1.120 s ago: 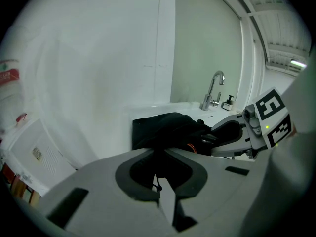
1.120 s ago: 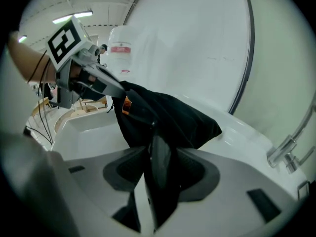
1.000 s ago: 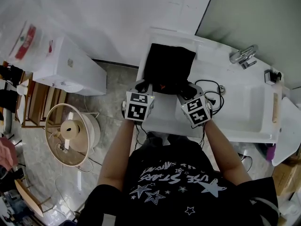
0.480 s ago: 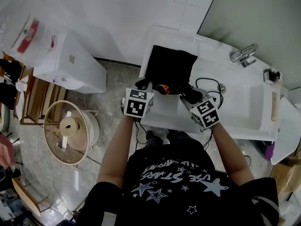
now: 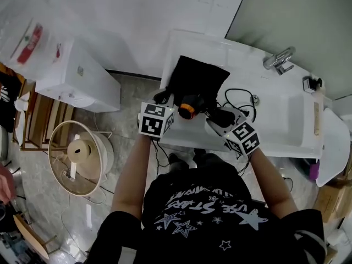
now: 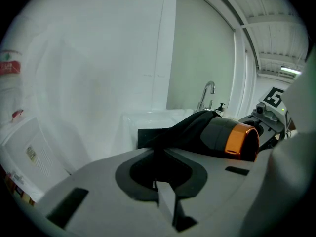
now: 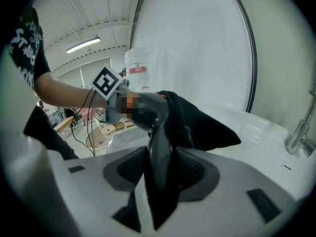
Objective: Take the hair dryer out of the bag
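Note:
A black cloth bag [image 5: 197,78] lies on the white counter [image 5: 181,133] left of the sink. My left gripper [image 5: 165,99] is shut on the bag's near edge; in the left gripper view the black fabric [image 6: 170,135] runs into its closed jaws [image 6: 160,164]. The hair dryer [image 5: 191,106], dark grey with an orange ring at its mouth [image 6: 236,139], sticks out of the bag's opening. My right gripper [image 5: 221,115] is shut on the dryer's handle [image 7: 159,147], which stands between its pads. The rear of the dryer is still draped in bag cloth [image 7: 200,125].
A white sink basin [image 5: 286,117] with a chrome faucet [image 5: 279,59] lies to the right. A black cable [image 5: 242,99] loops on the counter by the right gripper. On the floor to the left stand a white cabinet [image 5: 77,76] and a round fan [image 5: 80,155].
The right gripper has drawn back toward me and to the right with the hair dryer, so its orange-ringed barrel now shows outside the bag. The left gripper stays on the bag edge.

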A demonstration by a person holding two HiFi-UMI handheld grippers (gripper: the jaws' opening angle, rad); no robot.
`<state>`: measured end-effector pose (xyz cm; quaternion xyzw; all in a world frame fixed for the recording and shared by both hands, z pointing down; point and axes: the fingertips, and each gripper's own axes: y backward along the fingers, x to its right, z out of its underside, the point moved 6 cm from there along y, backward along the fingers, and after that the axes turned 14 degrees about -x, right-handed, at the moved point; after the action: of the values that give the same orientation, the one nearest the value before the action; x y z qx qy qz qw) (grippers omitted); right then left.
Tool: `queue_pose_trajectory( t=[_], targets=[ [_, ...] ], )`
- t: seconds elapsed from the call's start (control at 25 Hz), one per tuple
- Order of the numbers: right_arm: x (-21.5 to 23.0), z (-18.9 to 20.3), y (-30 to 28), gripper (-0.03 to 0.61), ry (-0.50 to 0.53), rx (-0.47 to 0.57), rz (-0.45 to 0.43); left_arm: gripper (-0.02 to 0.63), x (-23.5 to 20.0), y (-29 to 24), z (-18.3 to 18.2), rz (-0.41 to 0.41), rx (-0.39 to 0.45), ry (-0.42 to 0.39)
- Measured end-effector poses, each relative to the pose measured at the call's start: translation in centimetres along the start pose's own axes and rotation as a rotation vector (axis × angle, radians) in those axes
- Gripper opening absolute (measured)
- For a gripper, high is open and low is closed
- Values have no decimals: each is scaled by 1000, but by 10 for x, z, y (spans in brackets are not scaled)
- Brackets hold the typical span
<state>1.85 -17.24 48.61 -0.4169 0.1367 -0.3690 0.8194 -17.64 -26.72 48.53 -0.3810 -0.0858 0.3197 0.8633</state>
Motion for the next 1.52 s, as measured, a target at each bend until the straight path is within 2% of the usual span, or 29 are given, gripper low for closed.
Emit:
queue_pose_trajectory(
  t=[0.24, 0.56, 0.8, 1.04, 1.2, 1.36, 1.52],
  targets=[
    [-16, 0, 11, 186, 6, 46, -50, 25, -2, 0, 1, 21, 7, 2],
    [-35, 5, 24, 186, -24, 78, -40, 25, -4, -2, 8, 39, -2, -13],
    [-56, 10, 37, 186, -43, 97, -35, 25, -2, -8, 13, 41, 4, 26],
    [-68, 14, 46, 186, -60, 166, -101, 25, 2, -9, 20, 6, -4, 30],
    [-71, 21, 52, 186, -25, 183, -140, 25, 10, -4, 28, -25, -28, 38],
    [-70, 30, 63, 186, -3, 200, -192, 25, 21, 4, 32, -88, -57, 9],
    [-72, 42, 77, 186, 18, 206, -235, 26, 36, 9, 35, -125, -72, 33]
  ],
)
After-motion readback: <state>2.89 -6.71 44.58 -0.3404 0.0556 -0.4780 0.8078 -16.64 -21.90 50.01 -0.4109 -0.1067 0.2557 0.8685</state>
